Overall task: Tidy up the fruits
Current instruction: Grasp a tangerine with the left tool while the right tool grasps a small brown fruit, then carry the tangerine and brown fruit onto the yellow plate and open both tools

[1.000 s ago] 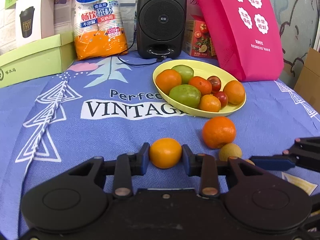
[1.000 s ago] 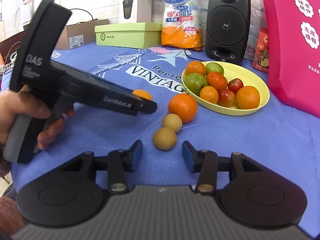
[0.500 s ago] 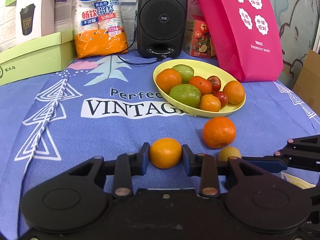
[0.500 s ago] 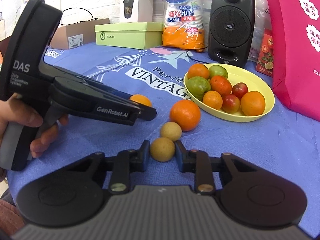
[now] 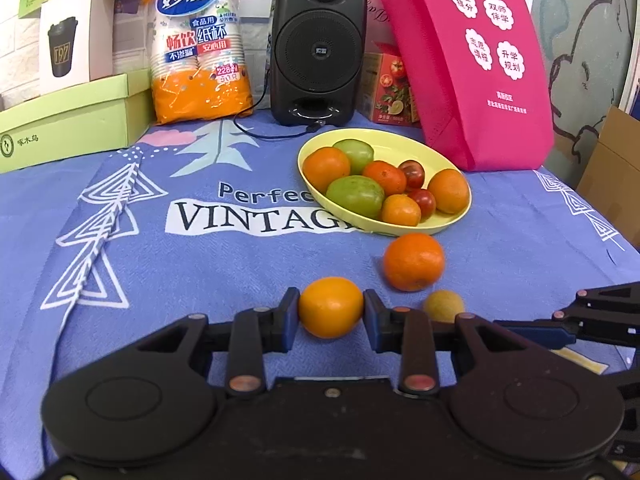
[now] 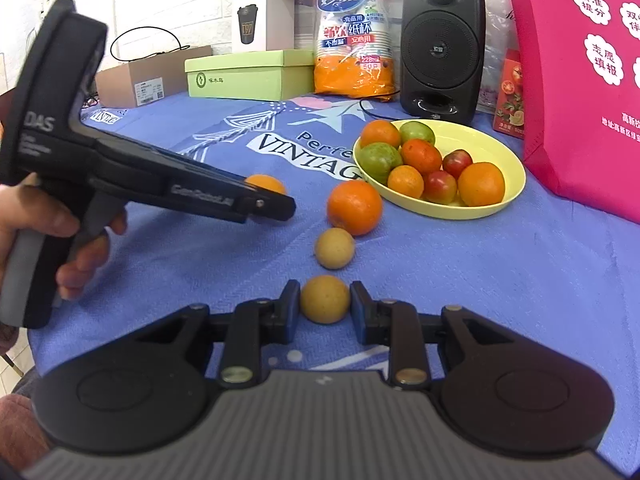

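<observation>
- The left gripper [image 5: 331, 312] has its fingers closed on a small orange [image 5: 330, 307], which sits on the blue cloth [image 5: 160, 272] near the tabletop's front edge.
- The right gripper [image 6: 325, 307] has its fingers closed on a tan fruit [image 6: 325, 299], also low on the cloth near the front edge.
- A second tan fruit [image 6: 334, 248] lies just beyond the first. A big orange [image 6: 354, 208] lies past that, close to the bowl.
- The yellow bowl [image 6: 492, 148] stands toward the back right of the tabletop. It holds oranges, two green fruits and small red ones, piled touching each other.
- In the right wrist view, the left gripper's black body crosses the left side, held by a hand [image 6: 60, 228]. It covers most of the small orange; only the top shows.
- In the left wrist view, the right gripper's linkage enters from the right edge. The tan fruit it holds is hidden; the second tan fruit peeks out behind the left gripper's right finger.
- Along the back edge stand a green box [image 5: 72, 124], a white box [image 5: 72, 36] with a cup picture, a bag of paper cups [image 5: 200, 48] and a black speaker [image 5: 320, 48] with a cable on the cloth.
- A pink bag [image 5: 480, 64] stands at the back right, just behind the bowl, with a small red carton [image 5: 390, 88] between it and the speaker.
- A brown carton [image 6: 148, 80] sits at the far left, seen only from the right wrist.
- Whether either held fruit is lifted off the cloth cannot be told.
</observation>
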A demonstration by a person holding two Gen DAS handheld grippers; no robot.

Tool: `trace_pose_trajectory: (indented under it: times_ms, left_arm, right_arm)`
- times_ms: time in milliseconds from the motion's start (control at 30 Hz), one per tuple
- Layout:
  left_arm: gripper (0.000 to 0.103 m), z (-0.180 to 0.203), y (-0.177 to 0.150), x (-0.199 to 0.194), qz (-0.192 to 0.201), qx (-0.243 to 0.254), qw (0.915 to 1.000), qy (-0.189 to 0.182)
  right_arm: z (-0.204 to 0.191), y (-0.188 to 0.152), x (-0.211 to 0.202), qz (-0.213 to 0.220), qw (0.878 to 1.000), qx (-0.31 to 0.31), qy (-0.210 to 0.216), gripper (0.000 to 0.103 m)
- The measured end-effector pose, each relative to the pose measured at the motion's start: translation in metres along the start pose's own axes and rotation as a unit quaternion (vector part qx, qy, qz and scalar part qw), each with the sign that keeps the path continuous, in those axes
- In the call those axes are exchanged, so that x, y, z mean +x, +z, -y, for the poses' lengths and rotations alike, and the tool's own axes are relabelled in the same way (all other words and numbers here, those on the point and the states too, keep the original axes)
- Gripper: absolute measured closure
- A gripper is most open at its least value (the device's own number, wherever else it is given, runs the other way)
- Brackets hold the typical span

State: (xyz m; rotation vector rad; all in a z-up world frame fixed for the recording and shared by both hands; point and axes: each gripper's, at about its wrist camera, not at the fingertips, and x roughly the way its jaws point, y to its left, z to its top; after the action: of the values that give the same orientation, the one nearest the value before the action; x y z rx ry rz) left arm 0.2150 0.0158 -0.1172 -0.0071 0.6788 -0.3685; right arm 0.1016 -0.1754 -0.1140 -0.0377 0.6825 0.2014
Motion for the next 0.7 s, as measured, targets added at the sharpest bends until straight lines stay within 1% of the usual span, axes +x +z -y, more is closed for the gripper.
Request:
trace_pose_trajectory:
  times_ms: [400, 600, 700]
  left_arm:
    - [0.071, 0.001, 0.001, -0.011, -0.015, 0.000, 0.9998, 0.013]
    - [0.071, 0.011, 0.004, -0.025, -0.009, 0.011, 0.9999, 0.004]
    - [0.071, 0.020, 0.010, -0.035, 0.001, 0.027, 0.9996, -0.005]
  right_arm:
    - [0.006, -0.003, -0.016, 0.006, 1.000, 0.007, -0.013, 0.077]
    - [0.015, -0.007, -0.030, 0.010, 1.000, 0.013, -0.025, 0.077]
    - [0.022, -0.009, -0.037, 0.013, 0.999, 0.018, -0.034, 0.077]
